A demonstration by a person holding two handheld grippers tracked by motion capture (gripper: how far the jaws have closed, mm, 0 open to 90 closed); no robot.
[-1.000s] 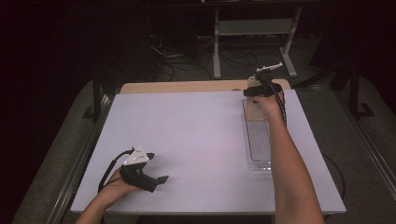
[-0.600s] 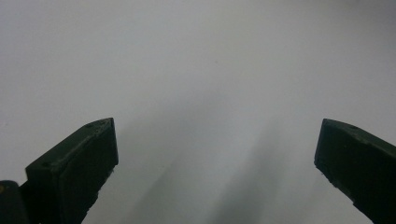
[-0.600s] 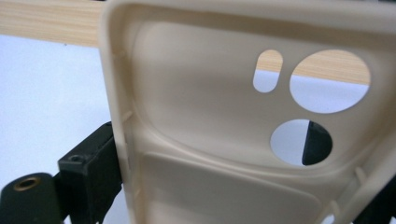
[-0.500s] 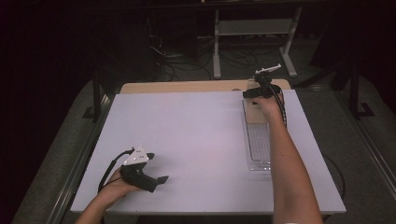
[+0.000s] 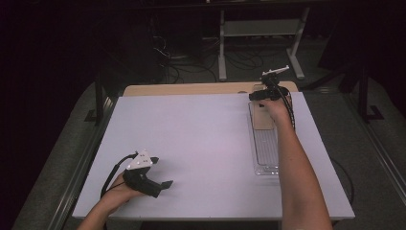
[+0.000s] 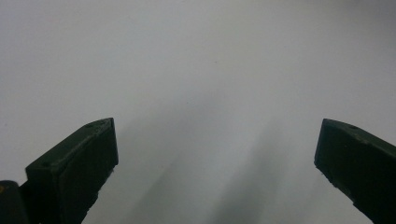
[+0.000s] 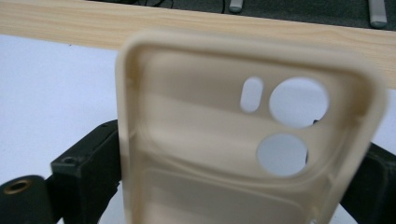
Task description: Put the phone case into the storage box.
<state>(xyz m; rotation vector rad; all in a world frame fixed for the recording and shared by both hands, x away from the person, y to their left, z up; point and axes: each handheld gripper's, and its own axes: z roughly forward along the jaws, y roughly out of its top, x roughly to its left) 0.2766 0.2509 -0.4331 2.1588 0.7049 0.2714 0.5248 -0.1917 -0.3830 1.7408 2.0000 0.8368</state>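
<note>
Step in hand, as I read it: the right gripper (image 5: 265, 94) has lifted a beige soft-plastic phone case (image 7: 247, 135) w/ 3 camera cut-outs and holds it at the far end of a clear, long rectangular plastic tray (image 5: 266, 148). In the right gripper view its 2 black jaws sit either side of the case's lower part, pinching it, open inside face toward the camera, tilted up off the table. In the high view the case hangs over the tray's far end, near the wooden strip (image 5: 191, 89) along the table's far edge.

Left gripper (image 5: 153, 184) rests low at the near left corner, well apart from tray and case; jaws spread wide, nothing btwn them, just bare tabletop.

Next move prob. calls for carrying the case clear of the tray and setting it flat w/o bending it; it looks flexible, so grip should stay light. Left gripper could come across to steady it.

Surface: white matte table top (image 5: 191, 143), plain, no clutter. Room beyond is dark: grey floor, tangled cables, a pale metal stand frame (image 5: 261, 28) behind the table.
</note>
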